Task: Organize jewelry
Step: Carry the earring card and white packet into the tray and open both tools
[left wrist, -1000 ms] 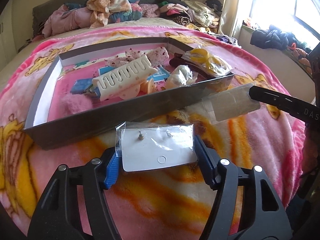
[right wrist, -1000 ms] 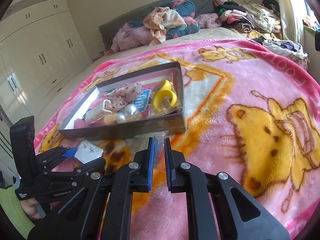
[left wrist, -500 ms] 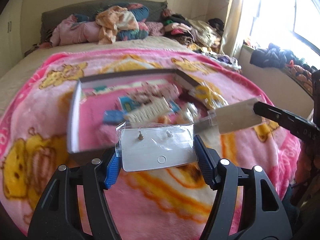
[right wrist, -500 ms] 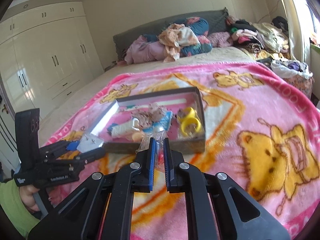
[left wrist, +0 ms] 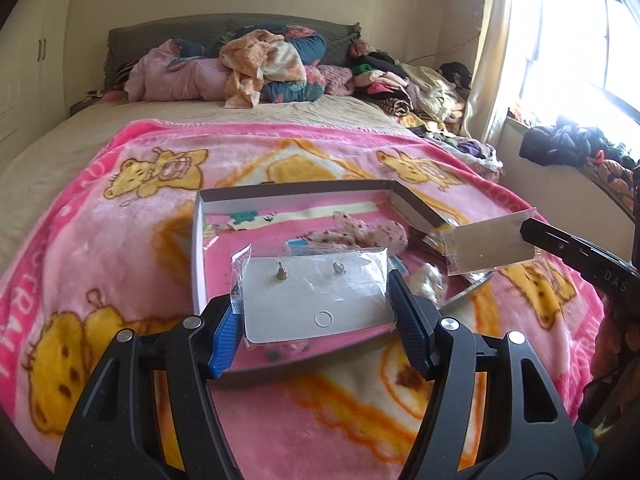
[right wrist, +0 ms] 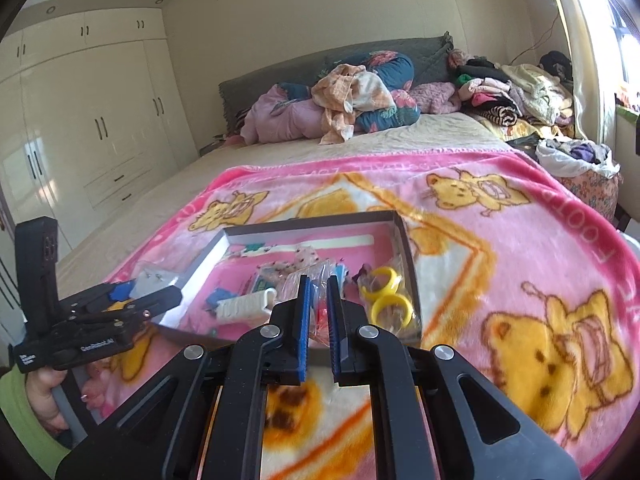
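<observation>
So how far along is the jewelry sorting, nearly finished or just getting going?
Partly done, it seems. The open box on the blanket already holds yellow rings, a white comb-like clip and other bits. In hand: the left gripper grips a bagged earring card by its edges, and the right gripper pinches a clear packet. Both hang above the box, not yet set down.

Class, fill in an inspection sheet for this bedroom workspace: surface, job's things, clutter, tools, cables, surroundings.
Surface: pink bear blanket on a bed.
Job's things: open box holding yellow rings and a white comb; earring card; clear packet.
Clutter: clothes pile at the headboard.
Tools: left tool clamps the earring card; right tool shut on the clear packet.
Cables: a thin wire on the wall.
Surroundings: wardrobe, window.
</observation>
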Available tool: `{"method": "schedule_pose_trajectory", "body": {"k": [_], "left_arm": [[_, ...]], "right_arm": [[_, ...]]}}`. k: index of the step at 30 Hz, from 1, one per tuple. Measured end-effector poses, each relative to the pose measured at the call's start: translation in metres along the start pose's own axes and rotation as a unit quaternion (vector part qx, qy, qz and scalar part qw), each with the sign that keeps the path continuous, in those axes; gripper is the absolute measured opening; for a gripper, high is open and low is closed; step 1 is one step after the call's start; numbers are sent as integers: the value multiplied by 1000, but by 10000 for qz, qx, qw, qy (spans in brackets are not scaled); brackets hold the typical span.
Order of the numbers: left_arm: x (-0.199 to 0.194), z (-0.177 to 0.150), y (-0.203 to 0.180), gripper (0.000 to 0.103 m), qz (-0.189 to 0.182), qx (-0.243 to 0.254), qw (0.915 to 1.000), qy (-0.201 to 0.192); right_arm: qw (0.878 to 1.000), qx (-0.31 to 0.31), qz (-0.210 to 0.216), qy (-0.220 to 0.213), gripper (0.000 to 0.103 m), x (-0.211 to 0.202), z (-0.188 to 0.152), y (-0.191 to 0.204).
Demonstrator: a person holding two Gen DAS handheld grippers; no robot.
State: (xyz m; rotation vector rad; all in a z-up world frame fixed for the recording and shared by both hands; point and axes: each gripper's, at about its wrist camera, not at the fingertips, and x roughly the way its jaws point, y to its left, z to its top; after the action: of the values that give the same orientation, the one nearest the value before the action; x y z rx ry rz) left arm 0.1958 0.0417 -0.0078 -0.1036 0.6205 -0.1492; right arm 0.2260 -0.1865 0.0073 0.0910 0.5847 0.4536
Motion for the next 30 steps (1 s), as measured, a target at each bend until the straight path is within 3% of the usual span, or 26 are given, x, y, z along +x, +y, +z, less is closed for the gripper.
{"method": "schedule_pose_trajectory", "body": {"k": [16,30], "left_arm": [[35,3,22,57,131,-292,9994,150],[60,9,29,57,247,-360,9987,248]], "right_arm": [[9994,92,-327,121,8,46,12,-8],[9992,262,-195,238,8,74,23,-9]]}}
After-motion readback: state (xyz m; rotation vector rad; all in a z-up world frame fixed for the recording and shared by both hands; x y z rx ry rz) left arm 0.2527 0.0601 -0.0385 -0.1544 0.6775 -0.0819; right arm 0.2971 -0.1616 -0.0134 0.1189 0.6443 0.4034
